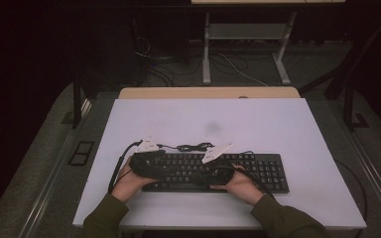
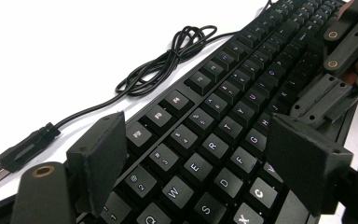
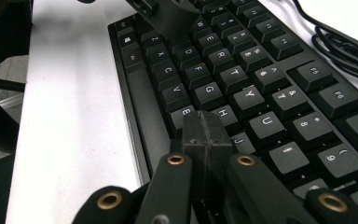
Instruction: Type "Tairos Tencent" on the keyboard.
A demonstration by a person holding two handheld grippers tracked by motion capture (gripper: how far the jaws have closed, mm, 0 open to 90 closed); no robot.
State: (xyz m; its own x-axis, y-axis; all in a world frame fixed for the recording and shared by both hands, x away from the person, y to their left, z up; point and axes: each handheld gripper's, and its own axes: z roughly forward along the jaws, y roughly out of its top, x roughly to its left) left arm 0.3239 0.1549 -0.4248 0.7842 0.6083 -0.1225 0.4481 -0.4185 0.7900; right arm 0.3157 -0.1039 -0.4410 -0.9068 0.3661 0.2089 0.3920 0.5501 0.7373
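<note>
High view: a black keyboard [image 1: 218, 172] lies flat on the white worktop [image 1: 278, 124], near the person's edge, with its cable [image 1: 193, 147] bunched just behind it. Both hands rest over the keyboard's left half, the left gripper [image 1: 146, 161] at the left end and the right gripper [image 1: 218, 166] near the middle.

In the left gripper view, the left gripper [image 2: 205, 163] has its jaws spread wide with nothing between the pads; the keys from W and E to G lie below the gap, and the cable's plug [image 2: 9, 158] lies on the worktop to the side.

In the right gripper view, the right gripper [image 3: 206, 135] has its jaws pressed together, holding nothing, their joined tip over the keys by B, H and J; I cannot tell if it touches them.
</note>
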